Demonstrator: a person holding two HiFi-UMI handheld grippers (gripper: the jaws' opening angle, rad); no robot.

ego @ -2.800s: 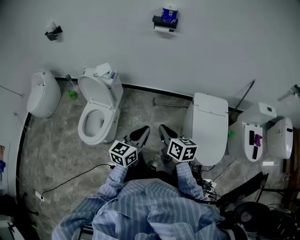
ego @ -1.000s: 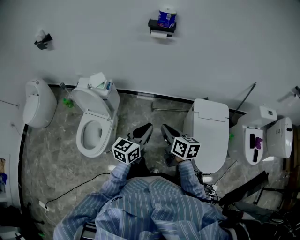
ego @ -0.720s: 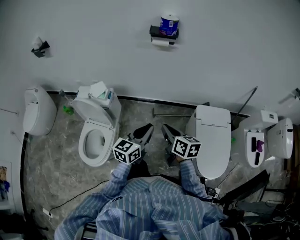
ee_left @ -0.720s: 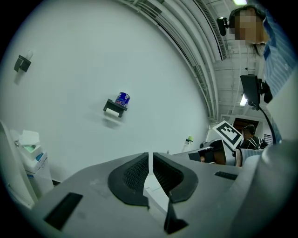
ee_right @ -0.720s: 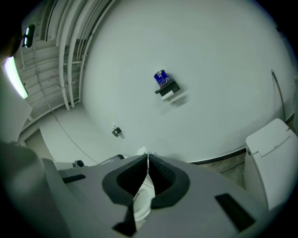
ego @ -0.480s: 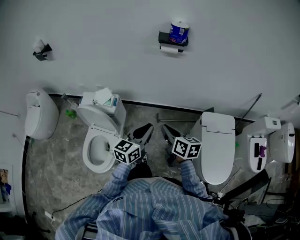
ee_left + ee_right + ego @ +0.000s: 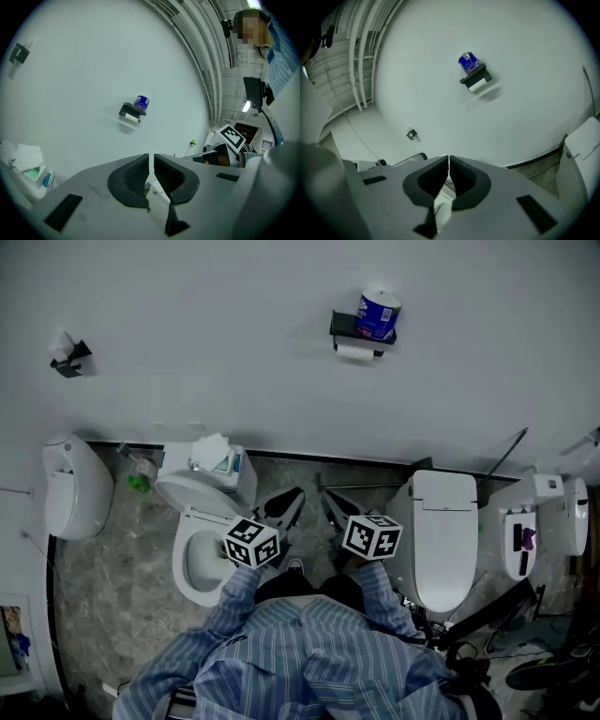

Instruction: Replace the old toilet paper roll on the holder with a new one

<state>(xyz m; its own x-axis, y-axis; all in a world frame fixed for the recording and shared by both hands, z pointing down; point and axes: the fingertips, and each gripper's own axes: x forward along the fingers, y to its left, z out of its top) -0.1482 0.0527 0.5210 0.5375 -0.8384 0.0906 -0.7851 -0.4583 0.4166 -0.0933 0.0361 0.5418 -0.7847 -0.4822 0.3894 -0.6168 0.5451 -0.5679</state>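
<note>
This is a toilet room, but it looks more like a showroom or test space than a home bathroom. Several fixtures stand in a row against one plain white wall with no partitions between them: an open toilet, a closed toilet, a rounded white fixture at the far left and another white fixture at the far right. A paper holder hangs on the wall with a blue-wrapped roll on top of it. The floor is grey, stone-patterned tile. Cables lie beside the closed toilet, and bare pipes run overhead.
</note>
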